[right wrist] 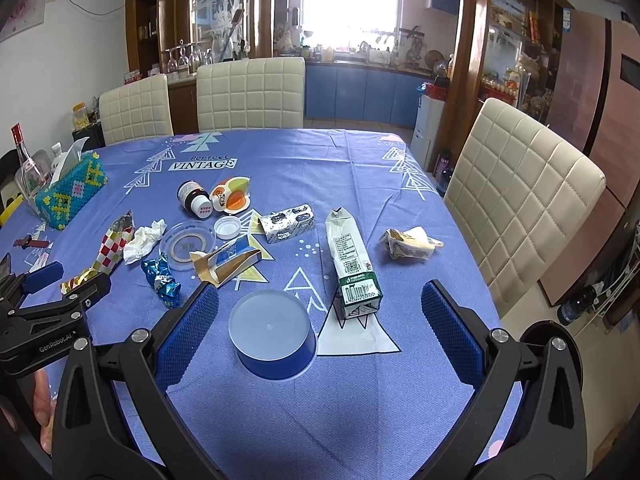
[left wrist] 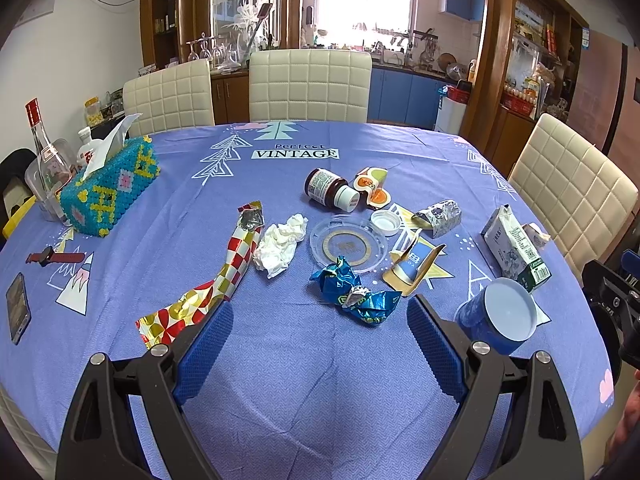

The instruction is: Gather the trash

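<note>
Blue tablecloth [right wrist: 360,168] strewn with trash; cream chairs [left wrist: 310,84], kitchen behind. Both jaws wide, empty.

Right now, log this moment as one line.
phase: pre-grasp | left gripper: open, empty | right gripper: open, empty | nearest: blue wrapper, upturned blue cup | collected: none visible

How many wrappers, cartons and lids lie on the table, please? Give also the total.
Wrappers: 3
Cartons: 3
Lids: 2
Total: 8
</note>
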